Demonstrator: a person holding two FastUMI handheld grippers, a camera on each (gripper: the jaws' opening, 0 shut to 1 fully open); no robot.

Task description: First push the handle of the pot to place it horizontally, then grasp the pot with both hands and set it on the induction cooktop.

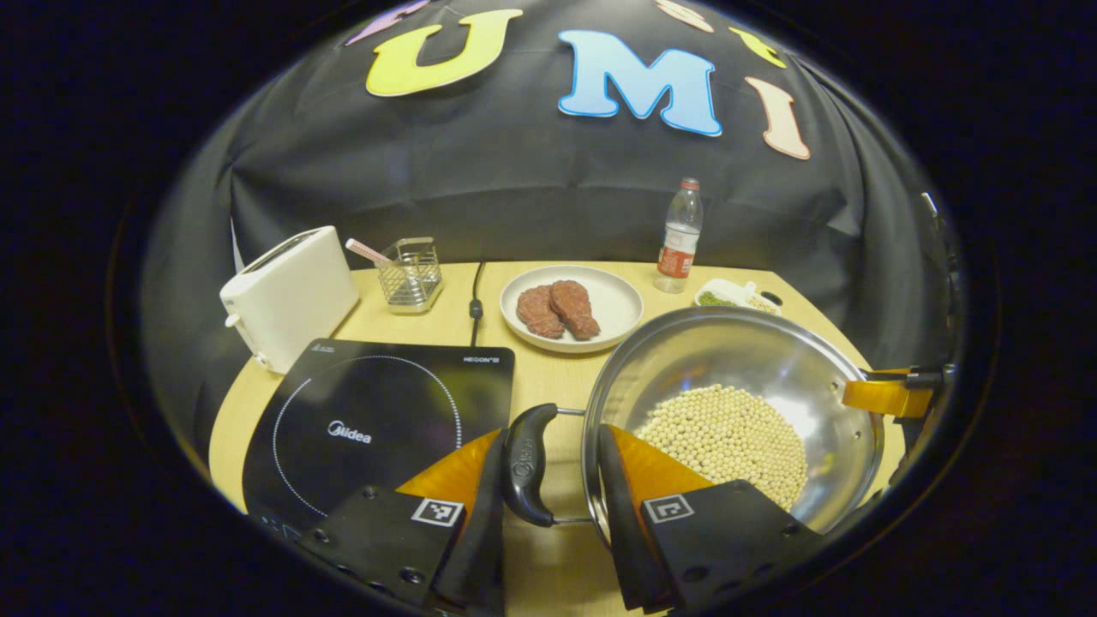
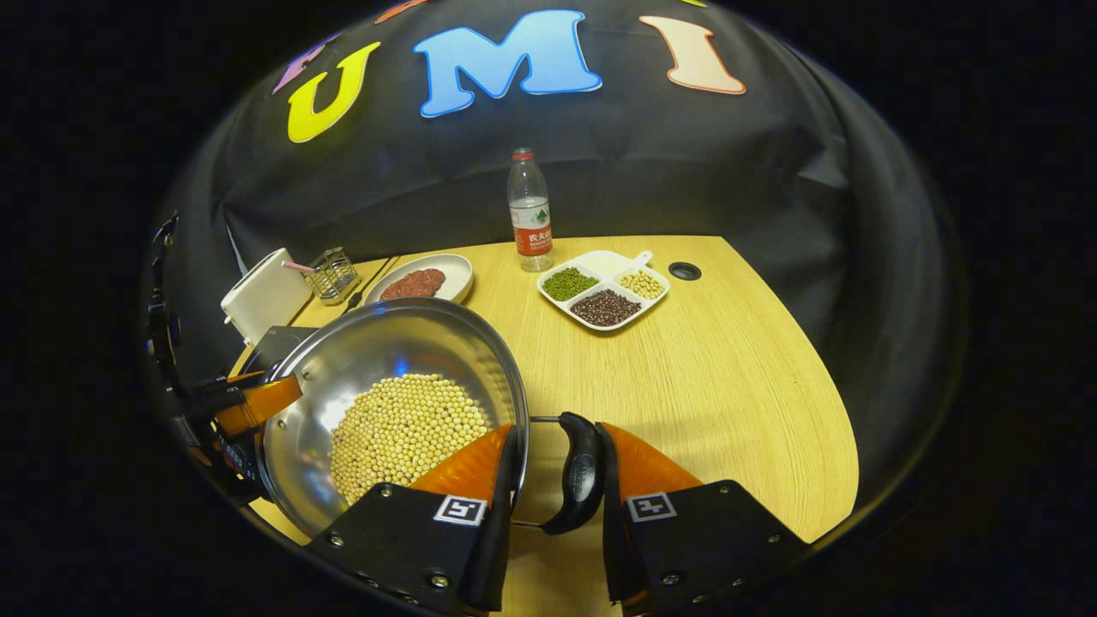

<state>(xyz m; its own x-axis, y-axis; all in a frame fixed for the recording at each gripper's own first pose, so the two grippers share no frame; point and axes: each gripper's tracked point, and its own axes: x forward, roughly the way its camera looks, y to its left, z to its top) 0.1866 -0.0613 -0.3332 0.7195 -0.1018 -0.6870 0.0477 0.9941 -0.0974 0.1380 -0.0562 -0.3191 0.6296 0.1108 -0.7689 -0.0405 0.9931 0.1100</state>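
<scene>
Left hand-held gripper [image 1: 548, 480]: closing around the pot's left handle [image 1: 529, 463], contact unclear.
Right hand-held gripper [image 2: 557, 476]: straddling the right handle [image 2: 580, 471], nearly pinching.
Pot [image 1: 771, 360]: sitting lower right, beside the induction cooktop [image 1: 377, 420].
Handling: looking heavy, slick steel; both handles suiting best.
Contents: soybeans [image 1: 728, 437] filling it, likely shifting.
</scene>
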